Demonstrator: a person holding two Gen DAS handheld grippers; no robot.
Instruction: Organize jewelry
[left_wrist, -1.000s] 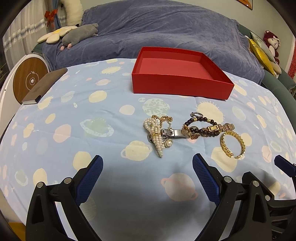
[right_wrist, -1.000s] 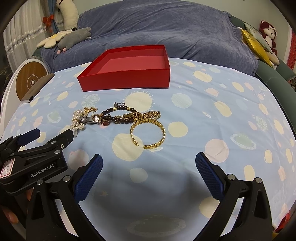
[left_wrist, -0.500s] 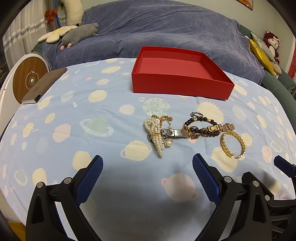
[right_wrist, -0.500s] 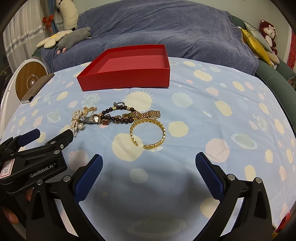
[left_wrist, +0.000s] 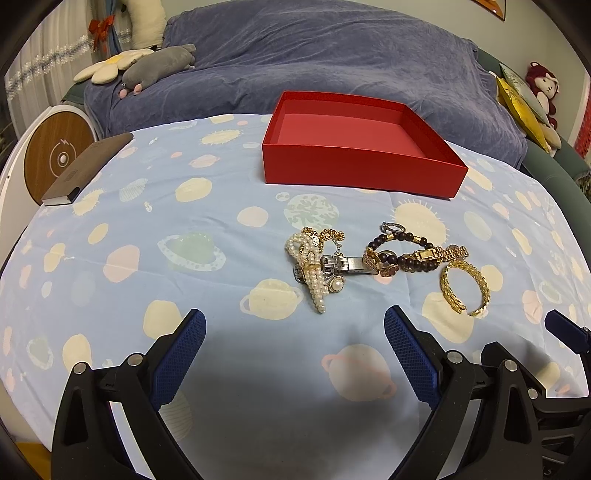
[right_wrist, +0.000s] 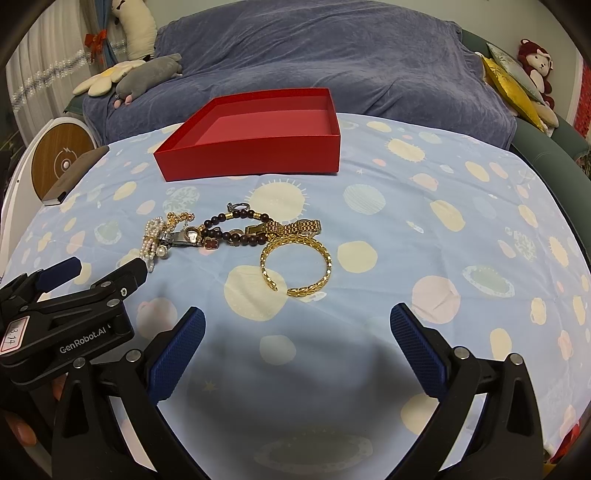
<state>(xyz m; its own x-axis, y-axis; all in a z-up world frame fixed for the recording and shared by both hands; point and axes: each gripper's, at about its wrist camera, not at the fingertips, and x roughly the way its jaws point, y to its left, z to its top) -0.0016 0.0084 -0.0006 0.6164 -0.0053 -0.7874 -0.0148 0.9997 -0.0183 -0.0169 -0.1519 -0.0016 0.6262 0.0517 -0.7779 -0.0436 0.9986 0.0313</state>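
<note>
Right wrist view: right gripper (right_wrist: 295, 332) wide open, empty; gold bangle (right_wrist: 295, 264) touches watch (right_wrist: 295, 226), risking snagging.

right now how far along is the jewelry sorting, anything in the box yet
Nothing looks done: the red box is empty. Nothing is in hand either; the left gripper and right gripper are both open and hang short of the pile. Everything is left: the pearl strand, the dark bead bracelet, the gold watch and the gold cuff all lie on the tablecloth.
</note>
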